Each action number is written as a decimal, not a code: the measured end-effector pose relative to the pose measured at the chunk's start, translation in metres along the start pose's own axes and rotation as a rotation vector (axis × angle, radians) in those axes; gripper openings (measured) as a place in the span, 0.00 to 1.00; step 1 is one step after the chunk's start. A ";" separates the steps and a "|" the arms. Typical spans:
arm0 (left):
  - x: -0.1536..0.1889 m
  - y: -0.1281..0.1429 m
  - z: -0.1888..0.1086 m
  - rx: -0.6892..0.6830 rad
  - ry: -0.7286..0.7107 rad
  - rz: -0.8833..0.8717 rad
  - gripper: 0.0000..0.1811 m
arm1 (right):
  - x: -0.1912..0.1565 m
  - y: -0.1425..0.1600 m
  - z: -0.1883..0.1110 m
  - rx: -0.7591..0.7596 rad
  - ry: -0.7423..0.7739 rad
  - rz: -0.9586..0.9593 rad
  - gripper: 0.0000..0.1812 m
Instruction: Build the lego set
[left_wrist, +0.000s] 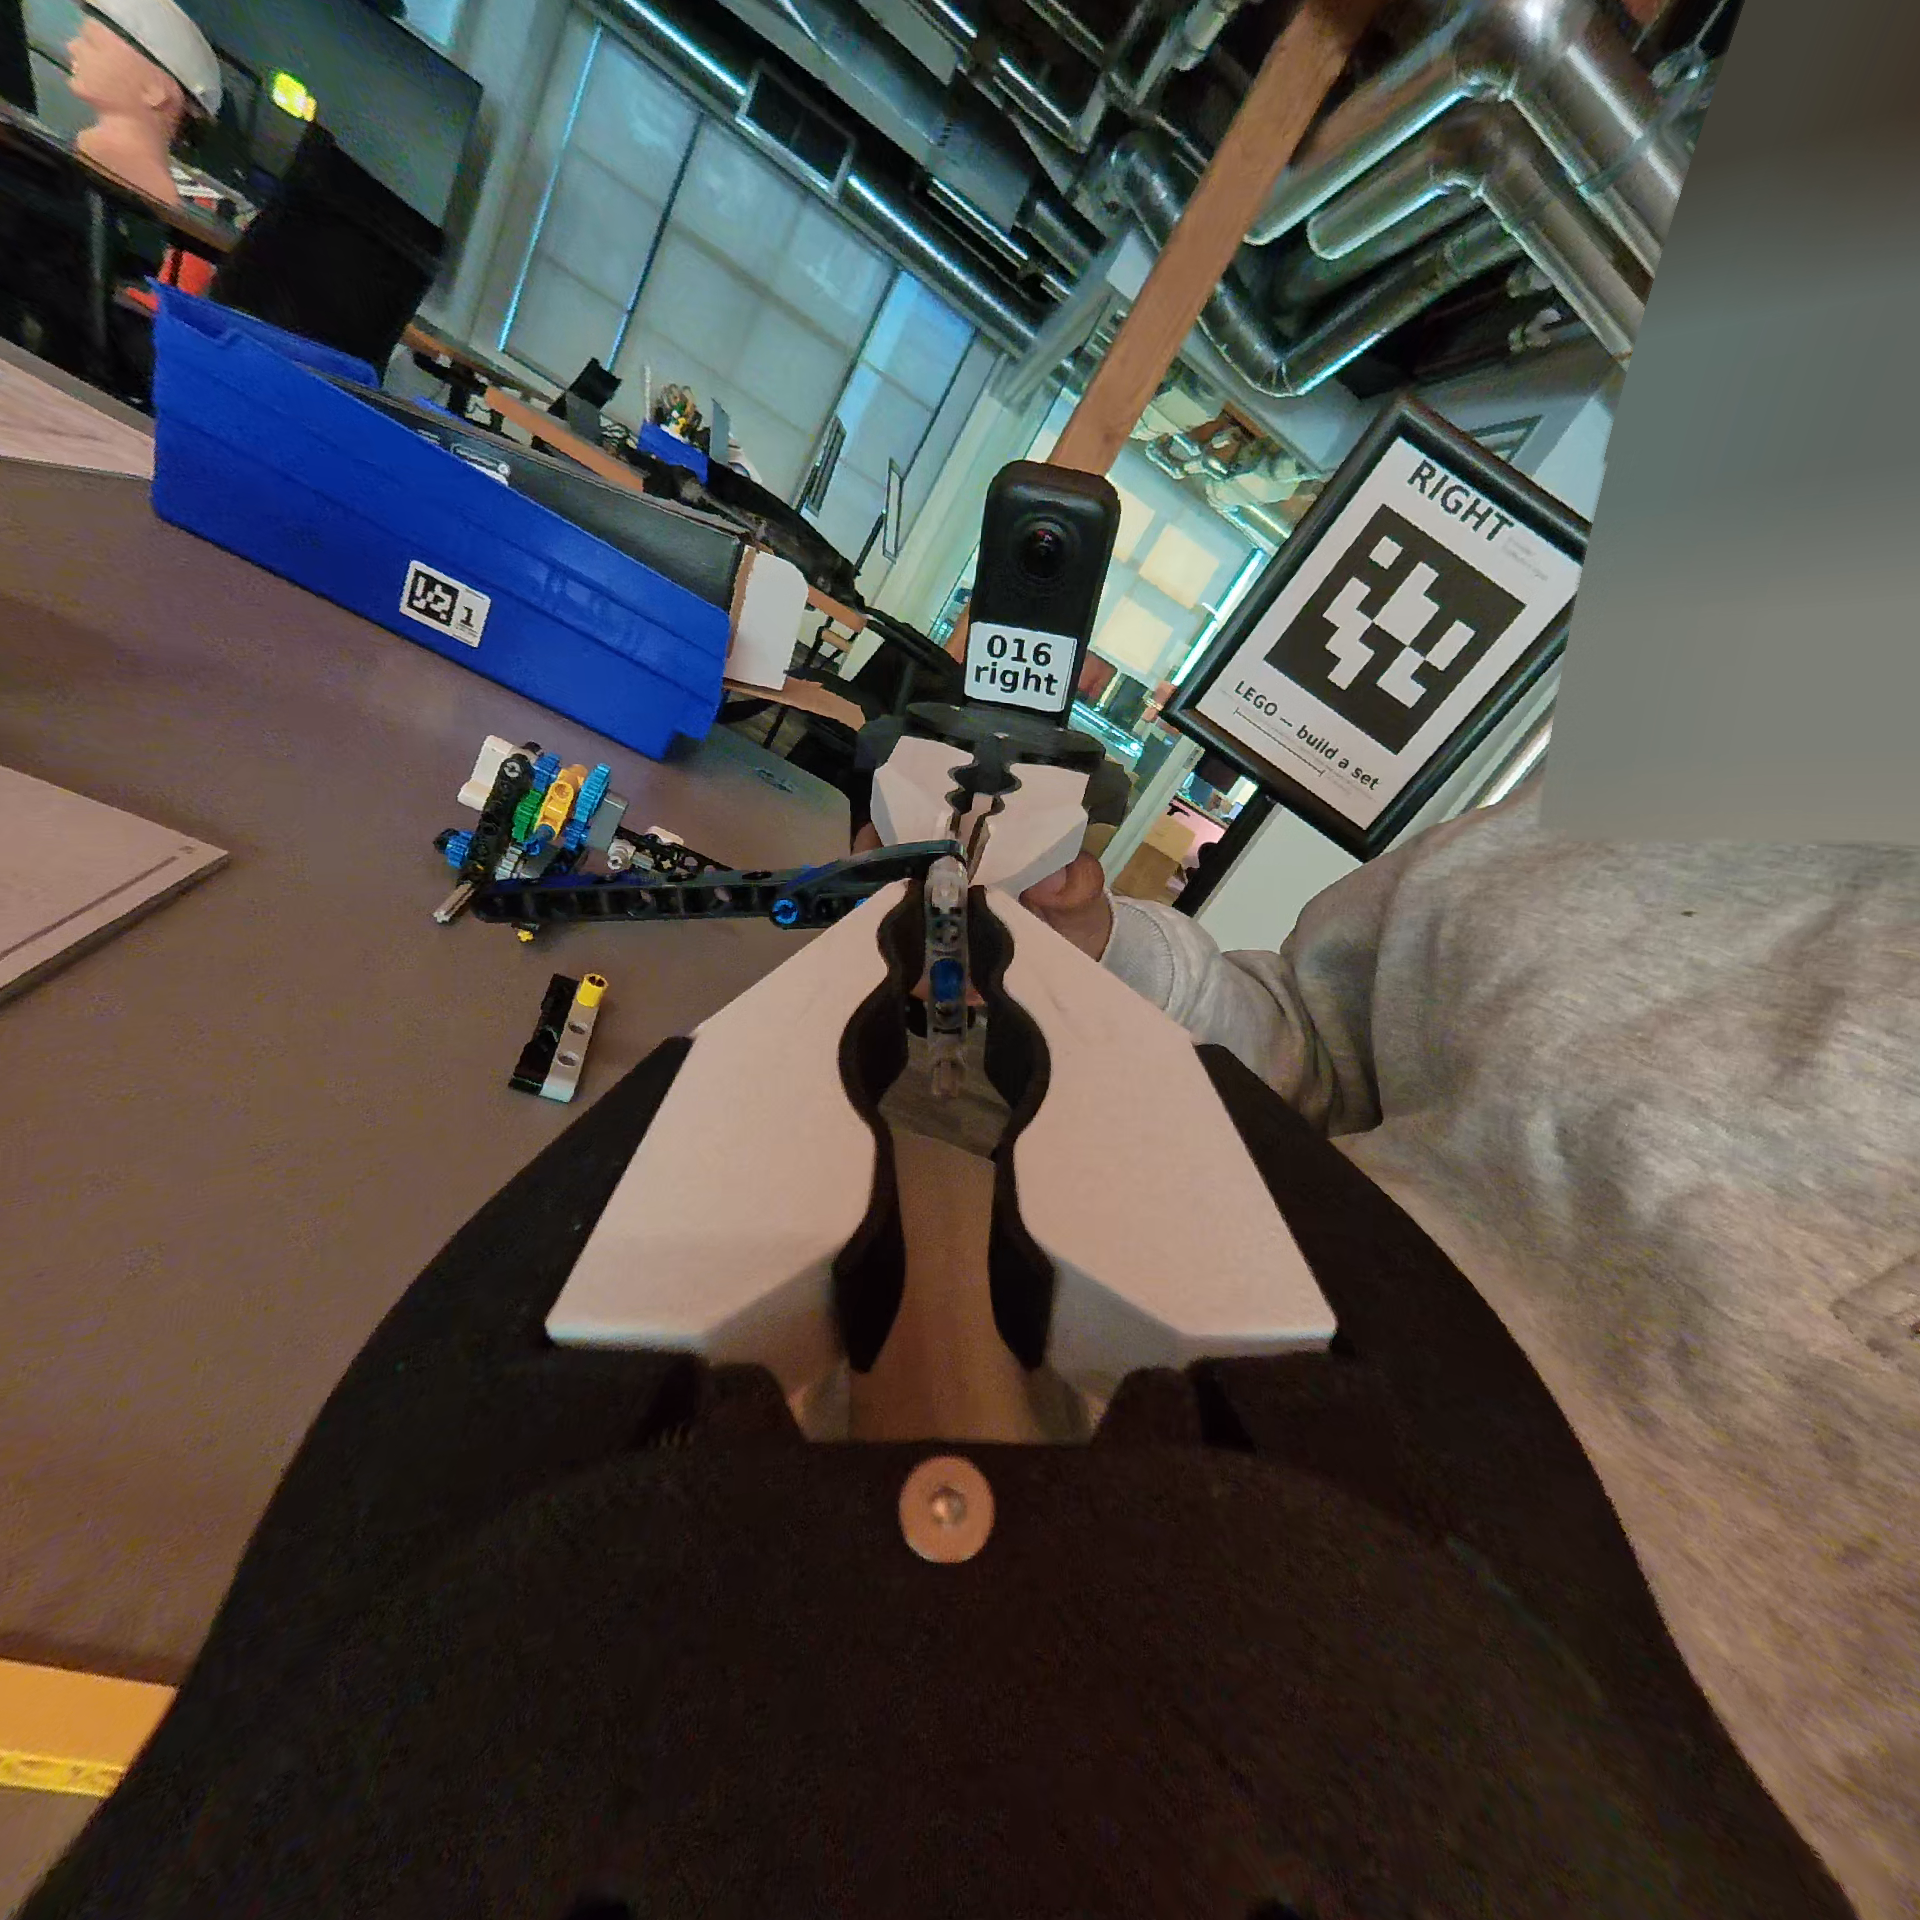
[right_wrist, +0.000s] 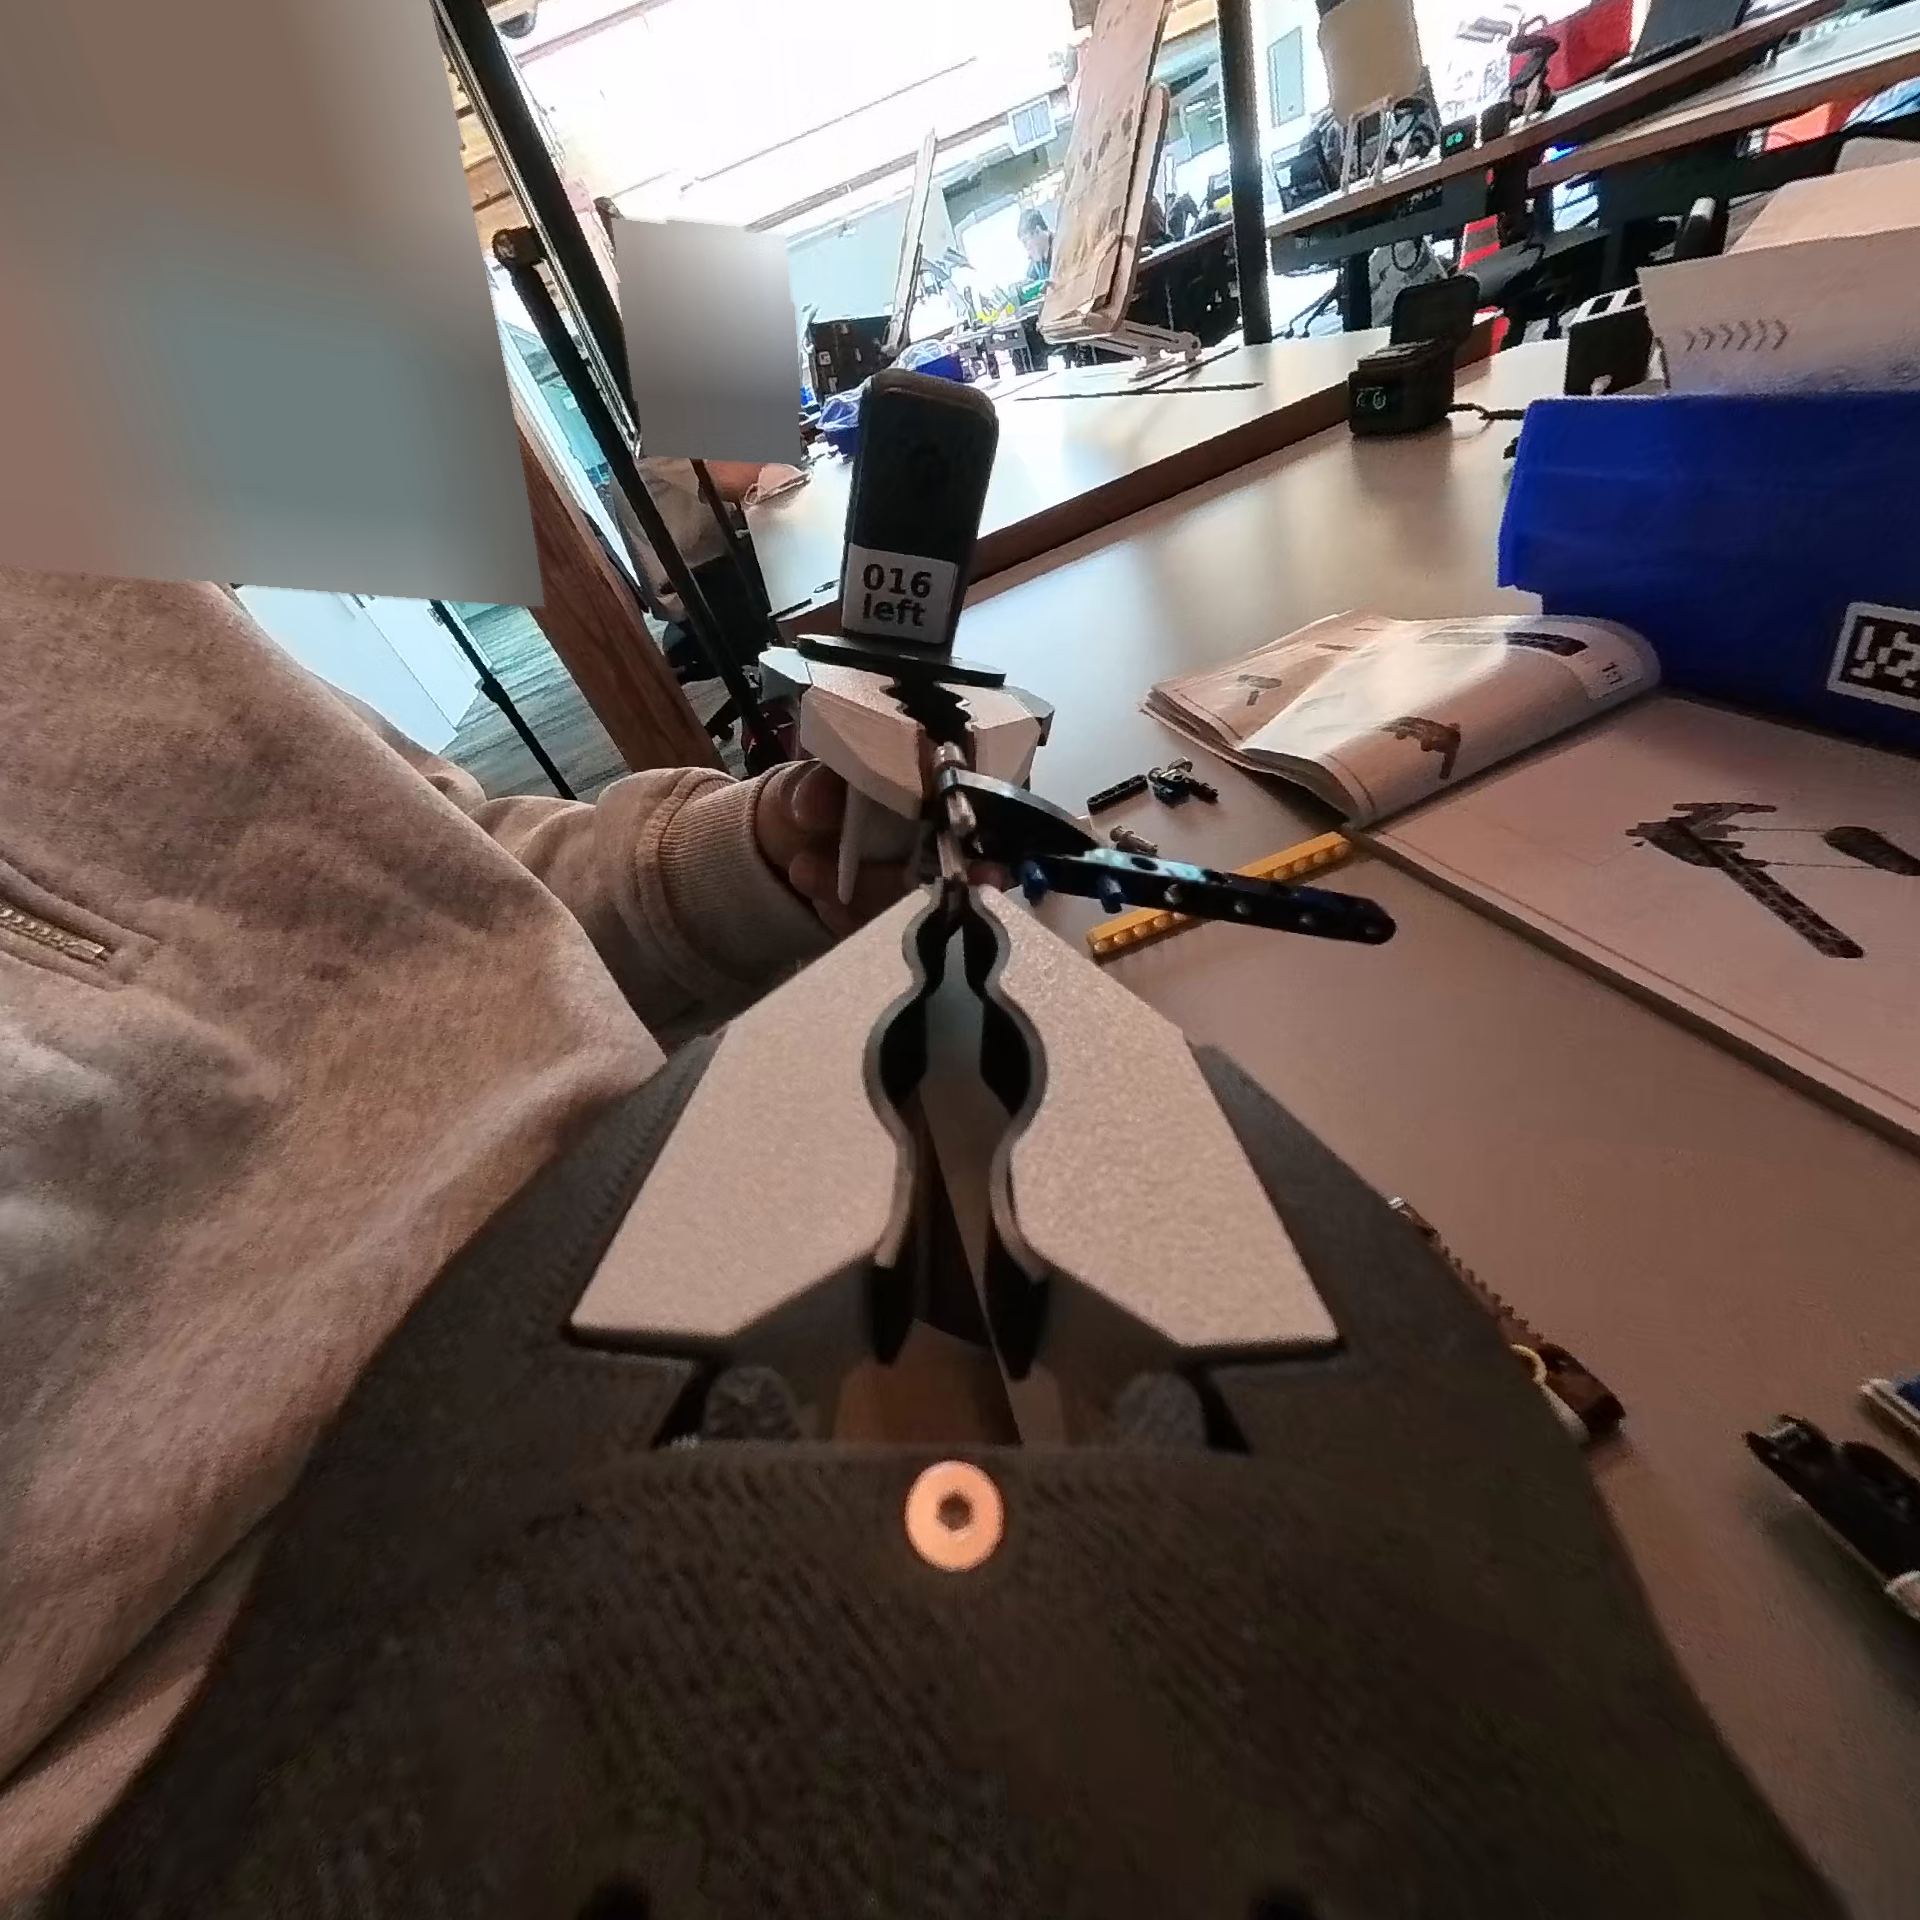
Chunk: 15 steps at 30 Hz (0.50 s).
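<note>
Here, on the left of your left wrist view, a blue bin (left_wrist: 436, 540) stands on the tabletop (left_wrist: 260, 1039), and nearer you lies a partly built lego assembly (left_wrist: 540, 821) with blue gears and green and yellow parts. Just in front of it sits a small black-and-grey brick (left_wrist: 561, 1029) with a yellow pin. At the centre, your left gripper (left_wrist: 948, 935) has its fingers (left_wrist: 800, 1132) closed tight on a slim grey lego piece (left_wrist: 945, 956) with a blue pin. Straight ahead, your right gripper (left_wrist: 977, 821) faces it, tip to tip, also pinched shut; a long black beam (left_wrist: 707, 894) hangs leftward from that meeting point, above the tabletop. To the right stands a framed sign (left_wrist: 1382, 623) and your grey sleeve (left_wrist: 1558, 1039).

In the right wrist view, the beam (right_wrist: 1195, 894) juts rightward from where both grippers meet. Beyond it a yellow beam (right_wrist: 1216, 894) lies on the tabletop, then an open instruction booklet (right_wrist: 1403, 707), and the bin (right_wrist: 1704, 540) at far right.
</note>
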<state>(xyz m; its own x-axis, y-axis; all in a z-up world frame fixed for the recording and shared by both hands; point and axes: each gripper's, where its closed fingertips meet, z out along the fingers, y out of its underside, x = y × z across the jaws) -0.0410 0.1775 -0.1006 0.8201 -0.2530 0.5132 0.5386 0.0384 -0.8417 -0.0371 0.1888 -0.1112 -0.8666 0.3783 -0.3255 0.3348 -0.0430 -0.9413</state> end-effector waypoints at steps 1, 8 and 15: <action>-0.001 0.000 0.000 -0.002 -0.006 0.000 0.01 | 0.001 0.000 0.000 -0.002 0.004 0.000 0.00; -0.012 0.008 0.003 -0.044 -0.058 -0.047 0.16 | 0.009 0.007 0.003 -0.018 0.044 0.018 0.00; -0.019 0.011 0.003 -0.056 -0.093 -0.063 0.21 | 0.016 0.015 0.006 -0.053 0.086 0.013 0.00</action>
<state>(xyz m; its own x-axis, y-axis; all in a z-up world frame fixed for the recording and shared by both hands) -0.0500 0.1854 -0.1186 0.8007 -0.1627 0.5766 0.5802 -0.0295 -0.8140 -0.0484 0.1882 -0.1312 -0.8276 0.4561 -0.3271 0.3672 -0.0008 -0.9302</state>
